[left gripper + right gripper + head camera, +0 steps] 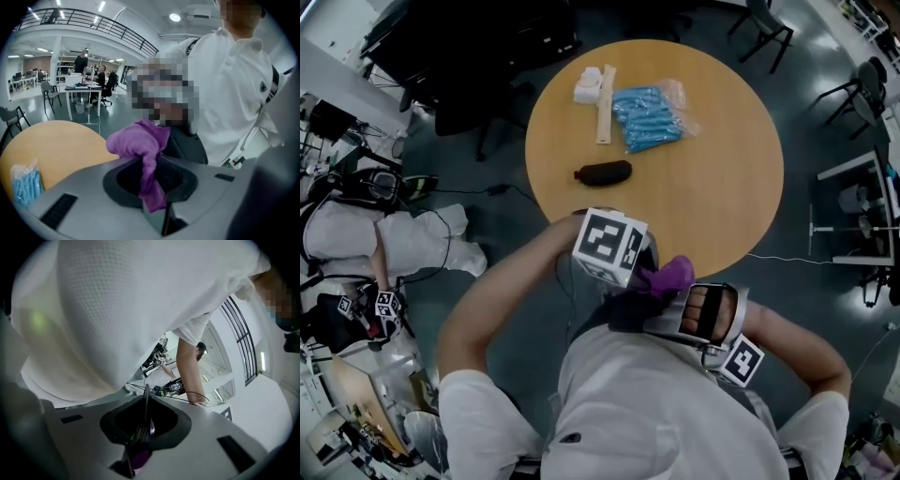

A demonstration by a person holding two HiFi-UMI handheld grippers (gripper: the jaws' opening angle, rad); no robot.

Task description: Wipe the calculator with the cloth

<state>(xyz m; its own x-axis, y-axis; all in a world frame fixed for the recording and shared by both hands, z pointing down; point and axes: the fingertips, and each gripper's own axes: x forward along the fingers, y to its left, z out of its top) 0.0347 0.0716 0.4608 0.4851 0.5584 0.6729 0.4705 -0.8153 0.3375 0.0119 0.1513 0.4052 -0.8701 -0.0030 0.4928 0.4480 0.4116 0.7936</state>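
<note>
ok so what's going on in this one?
A person is working with both grippers close to their chest, at the near edge of the round wooden table. The left gripper is shut on a purple cloth. The right gripper pinches a thin flat item seen edge-on, presumably the calculator. The cloth sits right by it. A blue packet and a black pouch lie untouched on the table.

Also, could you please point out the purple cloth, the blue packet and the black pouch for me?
purple cloth (138, 140), left gripper view, bunched top.
blue packet (647, 117), head view, its middle.
black pouch (603, 173), head view, its middle.
</note>
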